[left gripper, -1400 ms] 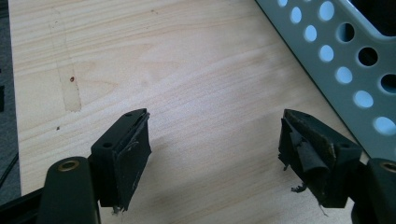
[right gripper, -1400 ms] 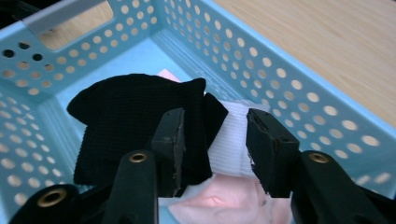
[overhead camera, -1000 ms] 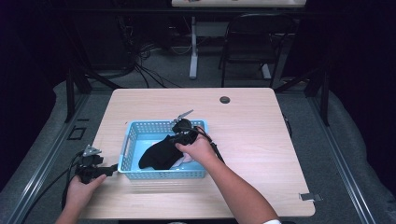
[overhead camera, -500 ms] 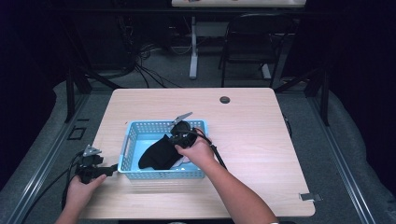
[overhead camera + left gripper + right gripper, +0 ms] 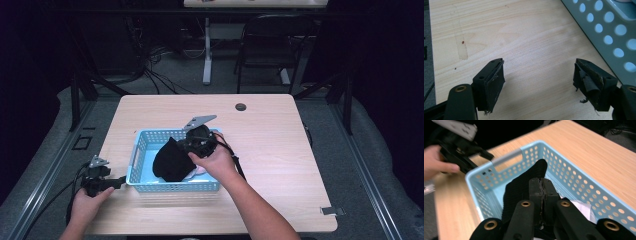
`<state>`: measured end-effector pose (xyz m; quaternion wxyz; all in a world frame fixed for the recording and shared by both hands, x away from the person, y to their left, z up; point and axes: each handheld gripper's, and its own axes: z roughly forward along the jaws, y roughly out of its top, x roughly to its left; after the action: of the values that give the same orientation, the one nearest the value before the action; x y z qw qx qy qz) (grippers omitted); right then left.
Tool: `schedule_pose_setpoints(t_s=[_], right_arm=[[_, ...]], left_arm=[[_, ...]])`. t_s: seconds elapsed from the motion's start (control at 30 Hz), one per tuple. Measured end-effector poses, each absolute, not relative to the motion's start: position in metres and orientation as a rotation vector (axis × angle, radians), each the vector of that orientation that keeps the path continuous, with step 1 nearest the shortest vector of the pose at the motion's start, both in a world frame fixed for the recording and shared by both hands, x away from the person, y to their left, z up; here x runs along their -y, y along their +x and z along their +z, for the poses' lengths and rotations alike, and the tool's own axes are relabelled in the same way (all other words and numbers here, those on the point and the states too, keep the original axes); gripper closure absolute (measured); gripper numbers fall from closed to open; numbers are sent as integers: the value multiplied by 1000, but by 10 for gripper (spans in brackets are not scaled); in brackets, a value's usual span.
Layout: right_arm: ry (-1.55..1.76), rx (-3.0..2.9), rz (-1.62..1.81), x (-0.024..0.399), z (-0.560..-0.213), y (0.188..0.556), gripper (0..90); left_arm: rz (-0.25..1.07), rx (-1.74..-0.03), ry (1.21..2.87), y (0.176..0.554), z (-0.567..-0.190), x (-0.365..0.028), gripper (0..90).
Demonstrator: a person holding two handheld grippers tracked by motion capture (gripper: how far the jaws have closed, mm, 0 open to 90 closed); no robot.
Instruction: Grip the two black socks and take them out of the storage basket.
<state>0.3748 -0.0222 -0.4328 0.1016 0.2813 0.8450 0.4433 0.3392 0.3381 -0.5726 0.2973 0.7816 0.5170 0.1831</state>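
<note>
dark room, grey floor (image 5: 385, 165), black chair (image 5: 272, 45), cables (image 5: 160, 60) behind wooden table (image 5: 280, 145).

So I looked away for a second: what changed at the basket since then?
The right tool has closed its jaws on the black cloth and raised it, so the cloth now stands up in a peak inside the blue basket. The left tool stays open beside the basket, and the basket has not moved.

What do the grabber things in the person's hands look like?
Each is black, with two flat black jaws on arms that have brass-coloured rings. The left gripper has worn, frayed pads. The right gripper has the same dark pads. Both carry a grey three-cornered plate and trail a black cable. The forearms are bare.
</note>
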Motion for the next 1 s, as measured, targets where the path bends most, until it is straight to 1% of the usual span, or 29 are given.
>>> schedule_pose_setpoints(t_s=[0.2, 0.27, 0.4, 0.57, 0.63, 0.7, 1.0], right_arm=[[839, -2455, 1376, 39, -416, 368, 884], [842, -2426, 1405, 51, -406, 362, 885], [840, -2423, 1397, 62, -396, 358, 885], [841, -2404, 1370, 89, -373, 349, 885], [844, -2396, 1368, 93, -371, 347, 885], [858, -2367, 1353, 110, -361, 339, 885], [924, -2308, 1282, 150, -355, 325, 885]], left_arm=[[489, -1374, 2076, 339, -573, -338, 247], [488, -1374, 2079, 339, -573, -338, 247], [490, -1373, 2082, 339, -573, -338, 247], [489, -1377, 2084, 339, -573, -337, 247], [488, -1377, 2085, 339, -573, -338, 247], [487, -1378, 2085, 339, -573, -338, 247], [488, -1380, 2087, 339, -574, -337, 247]])
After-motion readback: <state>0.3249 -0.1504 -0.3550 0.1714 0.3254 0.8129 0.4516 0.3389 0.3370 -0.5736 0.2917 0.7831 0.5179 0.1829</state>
